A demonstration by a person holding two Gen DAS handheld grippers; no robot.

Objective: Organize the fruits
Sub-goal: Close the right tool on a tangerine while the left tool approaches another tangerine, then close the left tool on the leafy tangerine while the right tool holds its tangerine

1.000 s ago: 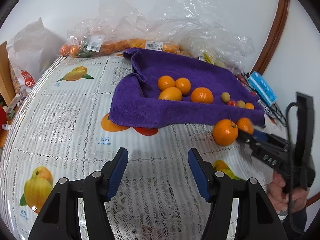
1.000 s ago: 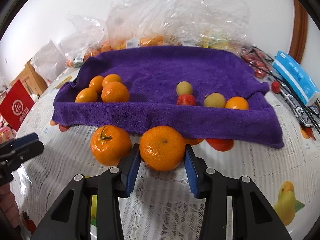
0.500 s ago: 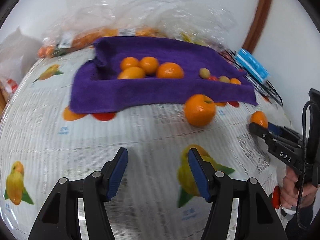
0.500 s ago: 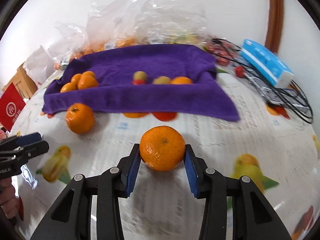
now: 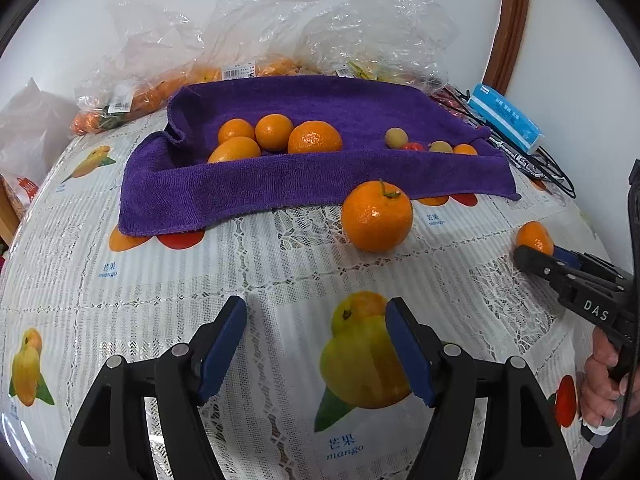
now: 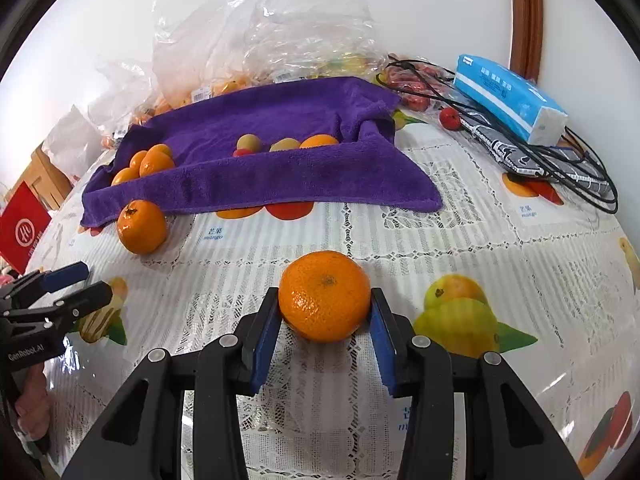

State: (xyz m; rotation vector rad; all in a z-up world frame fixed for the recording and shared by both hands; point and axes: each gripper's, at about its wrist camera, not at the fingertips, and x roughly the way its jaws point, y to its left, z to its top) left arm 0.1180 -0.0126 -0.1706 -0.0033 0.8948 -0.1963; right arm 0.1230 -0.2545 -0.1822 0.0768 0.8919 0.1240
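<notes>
Whereas a second earlier the right tool (image 6: 324, 320) had pinched its mandarin (image 6: 324, 295) at the purple towel's (image 6: 280, 176) front hem, beside a second fruit, it now held that mandarin well back over the lace-covered tabletop (image 6: 460, 240), which suggested transfer to a separate group rather than onto the cloth. The left tool (image 5: 316, 344) stood spread and empty, near the tabletop. Just beyond it one stemmed mandarin (image 5: 377, 216) rested against the towel's edge. On the towel lay four oranges (image 5: 276, 136) clustered at the left and four smaller fruits (image 5: 432, 144) at the right: two yellowish, one red, one orange. Farthest back were bagged produce (image 5: 160, 88) and a blue tissue pack (image 6: 512, 96). Loose fruit counted: ten.
</notes>
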